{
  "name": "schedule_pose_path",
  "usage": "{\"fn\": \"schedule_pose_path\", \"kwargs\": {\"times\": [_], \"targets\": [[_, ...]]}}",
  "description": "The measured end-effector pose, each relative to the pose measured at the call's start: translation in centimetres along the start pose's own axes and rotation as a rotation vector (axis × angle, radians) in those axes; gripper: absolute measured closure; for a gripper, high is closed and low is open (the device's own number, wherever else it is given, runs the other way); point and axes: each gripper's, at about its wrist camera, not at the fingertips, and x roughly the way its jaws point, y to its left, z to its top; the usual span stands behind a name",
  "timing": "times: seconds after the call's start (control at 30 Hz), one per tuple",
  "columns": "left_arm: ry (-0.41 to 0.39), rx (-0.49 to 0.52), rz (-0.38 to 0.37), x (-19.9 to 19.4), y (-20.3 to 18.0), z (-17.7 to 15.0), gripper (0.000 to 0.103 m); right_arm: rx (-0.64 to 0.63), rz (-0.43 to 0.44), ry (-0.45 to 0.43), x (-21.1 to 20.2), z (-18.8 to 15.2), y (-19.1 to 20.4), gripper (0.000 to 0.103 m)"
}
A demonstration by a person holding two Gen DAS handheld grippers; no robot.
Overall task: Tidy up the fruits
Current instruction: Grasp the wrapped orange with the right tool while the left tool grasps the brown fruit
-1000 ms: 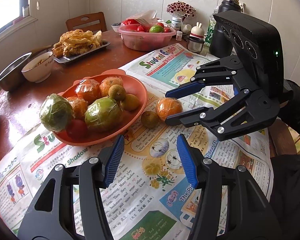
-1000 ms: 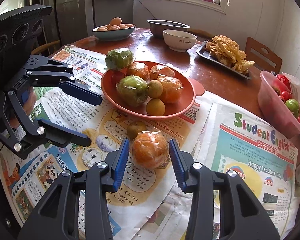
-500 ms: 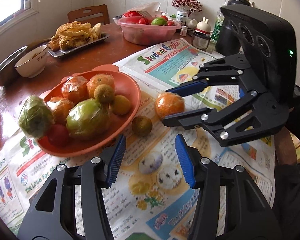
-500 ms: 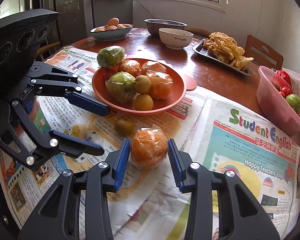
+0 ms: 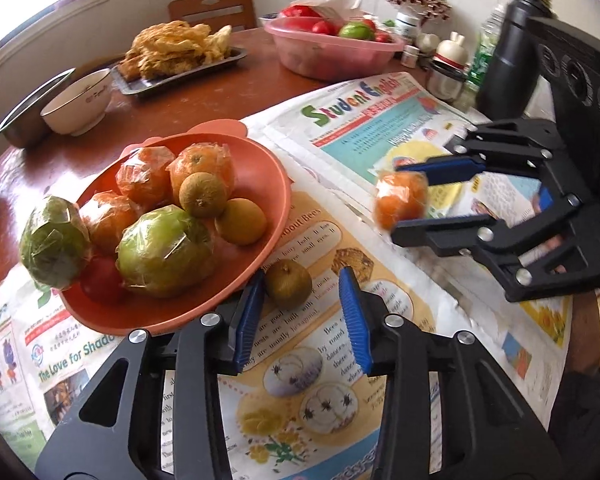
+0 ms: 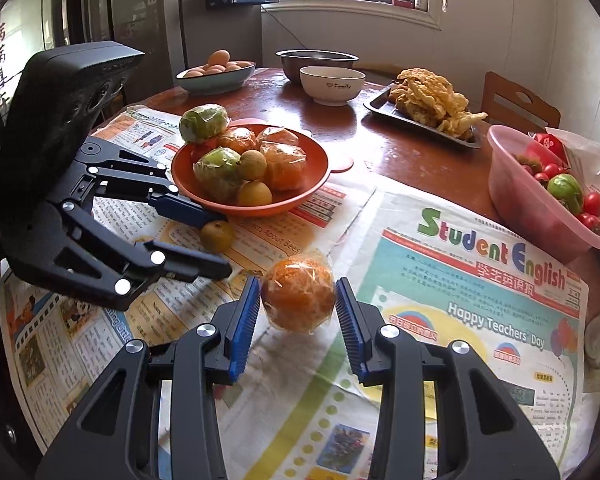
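The right gripper [image 6: 296,306] had its jaws clenched on a plastic-wrapped orange [image 6: 298,298], lifted clear of the newspaper [image 6: 460,320]; in the left wrist view the same orange [image 5: 401,199] hung between the blue pads, blurred. The left gripper [image 5: 302,308] had its jaws just closing around a small brownish-green fruit [image 5: 288,283] that lay on the paper just beside the plate; gaps showed on both sides, so the pads did not yet press it.

Behind that fruit sat the orange plate [image 5: 274,184], holding three wrapped oranges, a large wrapped green fruit [image 5: 164,250], two small brownish-green fruits, and a red one, with a second wrapped green fruit [image 5: 54,242] perched at its rim. Farther out on the counter [image 6: 372,136] stood a pink basin [image 6: 516,196] of small red fruits and a green one, a dark tray [image 6: 420,120] of fried food, a white bowl [image 6: 332,84], a steel bowl [image 6: 316,60], and a bowl of eggs [image 6: 216,74].

Compared with a second earlier, the left jaws had narrowed and come forward from bare newspaper to the small fruit. The orange, then next to that fruit near the plate, had been carried away from it over the "Student English" page.
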Motion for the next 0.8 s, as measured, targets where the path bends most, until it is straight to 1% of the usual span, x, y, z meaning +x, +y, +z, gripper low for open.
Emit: {"fn": "schedule_pose_path", "kwargs": {"times": [0.1, 0.17, 0.2, 0.27, 0.4, 0.63, 0.8], "targets": [[0.005, 0.003, 0.057, 0.3, -0.7, 0.3, 0.076, 0.0, 0.007, -0.011, -0.4, -0.3, -0.3, 0.065], [0.004, -0.005, 0.082, 0.4, -0.7, 0.3, 0.081, 0.006, 0.01, -0.019, -0.6, -0.5, -0.6, 0.065], [0.003, -0.018, 0.09, 0.4, -0.5, 0.4, 0.088, 0.008, 0.012, -0.02, -0.7, -0.5, -0.7, 0.065], [0.001, -0.046, 0.085, 0.3, -0.1, 0.4, 0.087, 0.012, 0.014, -0.021, -0.7, -0.6, -0.9, 0.065], [0.008, -0.024, 0.11, 0.3, -0.6, 0.4, 0.088, 0.013, 0.019, -0.027, -0.9, -0.7, -1.0, 0.066], [0.015, -0.026, 0.082, 0.0, -0.7, 0.2, 0.088, 0.016, 0.018, -0.028, -1.2, -0.5, -1.0, 0.066], [-0.002, -0.026, 0.068, -0.6, -0.8, -0.2, 0.088, 0.009, 0.011, -0.031, -1.6, 0.1, -0.8, 0.066]]}}
